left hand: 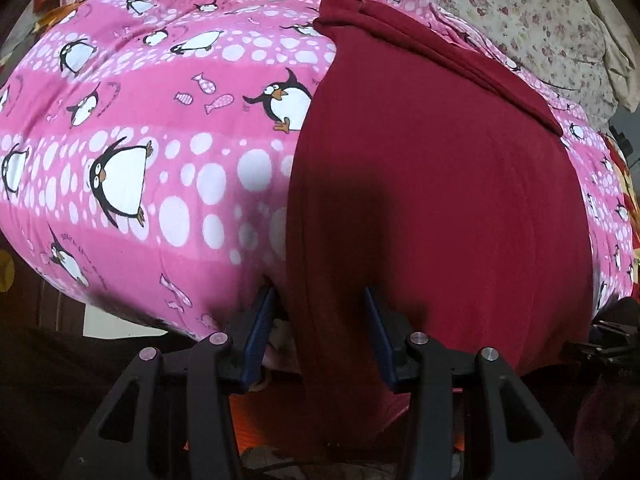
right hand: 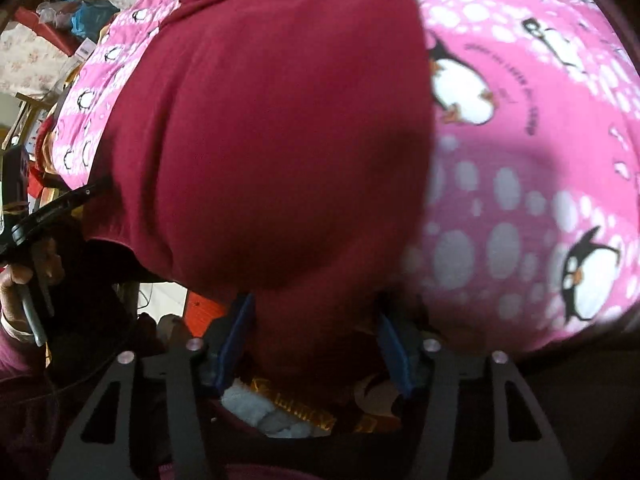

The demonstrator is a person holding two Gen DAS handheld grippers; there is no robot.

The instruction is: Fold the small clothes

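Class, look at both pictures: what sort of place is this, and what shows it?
Probably a bedroom: a pink penguin-print bedcover, a floral pillow behind it, and a dark red garment spread on top.

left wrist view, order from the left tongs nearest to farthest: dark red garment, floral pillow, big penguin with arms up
1. dark red garment, between the tongs
2. big penguin with arms up, left on the pink blanket
3. floral pillow, far top right

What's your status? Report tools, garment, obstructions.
Left tool, right tool: each astride near edge of maroon garment, grip unclear. Garment spread on penguin blanket. Nothing blocking.
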